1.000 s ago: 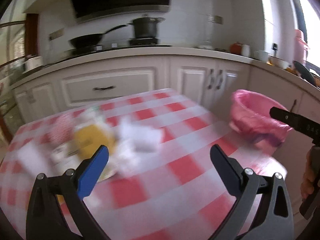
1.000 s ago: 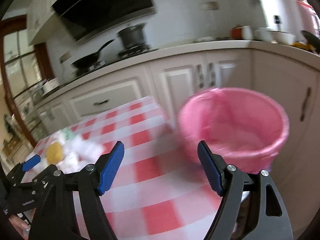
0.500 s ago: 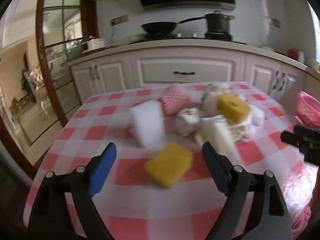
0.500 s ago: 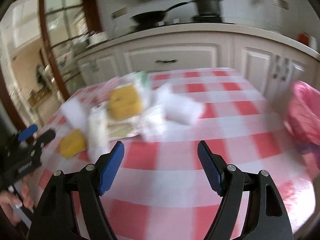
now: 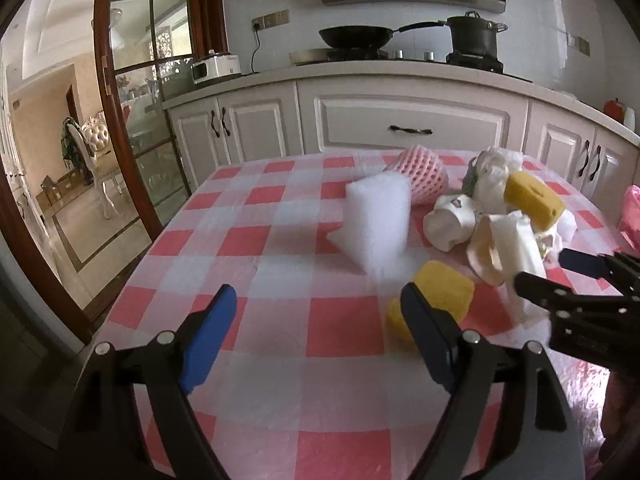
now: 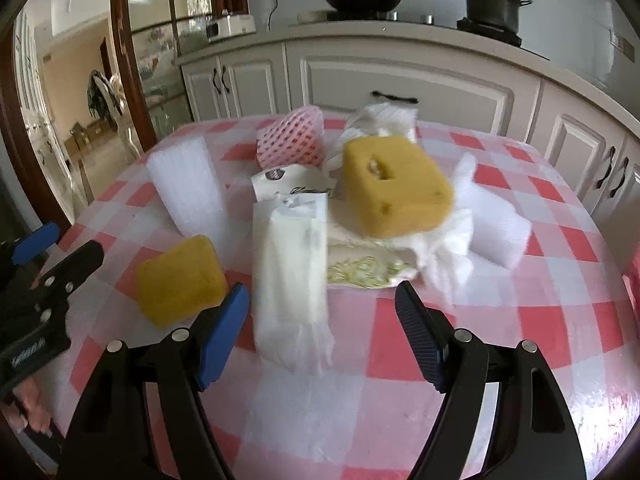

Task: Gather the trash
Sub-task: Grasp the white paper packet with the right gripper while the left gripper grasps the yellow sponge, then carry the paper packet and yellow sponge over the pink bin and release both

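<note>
Trash pile (image 6: 340,208) sits mid-counter (image 5: 280,320), closer now than a second ago; pink bin gone from centre view. Left gripper (image 5: 316,328) jaws just narrowed, nothing between; right gripper (image 6: 322,320) jaws open, empty. Checked cloth, white cabinets (image 5: 408,124) behind

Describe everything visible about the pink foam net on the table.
The pink foam net is a soft mesh fruit sleeve with a diamond lattice, looking like light foam, slightly squashed into a rounded dome. It lies on its side on the checked tablecloth at the far edge of the trash pile, empty as far as can be seen. In the left wrist view it sits just behind the white foam block; whether they touch is unclear. A crumpled paper cup lies right in front of it. No hand-held gripper is near it.
</note>
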{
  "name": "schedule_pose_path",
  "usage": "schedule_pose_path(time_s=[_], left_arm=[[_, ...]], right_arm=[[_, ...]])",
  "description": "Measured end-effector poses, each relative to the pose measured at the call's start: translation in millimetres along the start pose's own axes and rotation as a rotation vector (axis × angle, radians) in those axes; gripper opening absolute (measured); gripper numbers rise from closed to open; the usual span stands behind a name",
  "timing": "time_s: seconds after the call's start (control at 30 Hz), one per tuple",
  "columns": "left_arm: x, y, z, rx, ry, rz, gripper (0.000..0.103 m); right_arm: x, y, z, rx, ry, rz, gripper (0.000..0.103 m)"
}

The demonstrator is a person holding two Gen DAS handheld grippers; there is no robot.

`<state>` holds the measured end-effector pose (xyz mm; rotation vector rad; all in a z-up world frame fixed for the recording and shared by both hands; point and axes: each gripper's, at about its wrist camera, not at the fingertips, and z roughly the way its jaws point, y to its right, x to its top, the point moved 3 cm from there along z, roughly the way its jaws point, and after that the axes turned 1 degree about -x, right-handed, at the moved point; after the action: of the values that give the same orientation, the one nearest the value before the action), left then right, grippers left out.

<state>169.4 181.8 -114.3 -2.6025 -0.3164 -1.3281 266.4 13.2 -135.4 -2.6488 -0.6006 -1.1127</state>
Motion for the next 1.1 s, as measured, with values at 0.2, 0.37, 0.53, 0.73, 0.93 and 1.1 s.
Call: schedule_pose_path(time_s=[0.2, 0.37, 0.53, 0.73, 0.93, 1.1], left_arm=[[-4, 5, 7, -0.034, -0.034, 0.012, 0.077], [-1, 25, 11, -0.091, -0.052, 0.075, 0.078], [2, 52, 24, -0.179, -0.088, 0.128, 0.078], [0, 74, 51, -0.235, -0.169, 0.162, 0.062], [-5, 91, 39, -0.291, -0.133, 0.200, 0.051], [-5, 105, 20, -0.323, -0.089, 0.178, 0.050]], right_arm=[[2, -3, 14, -0.017, -0.028, -0.008, 0.050], [1, 17, 1, 0.022, -0.010, 0.033, 0.039], [-2, 36, -21, 0.060, 0.010, 0.075, 0.038], [-9, 47, -42, 0.082, 0.027, 0.101, 0.038], [-18, 67, -53, 0.070, 0.031, 0.145, 0.038], [-29, 78, -63, 0.050, 0.035, 0.156, 0.038]])
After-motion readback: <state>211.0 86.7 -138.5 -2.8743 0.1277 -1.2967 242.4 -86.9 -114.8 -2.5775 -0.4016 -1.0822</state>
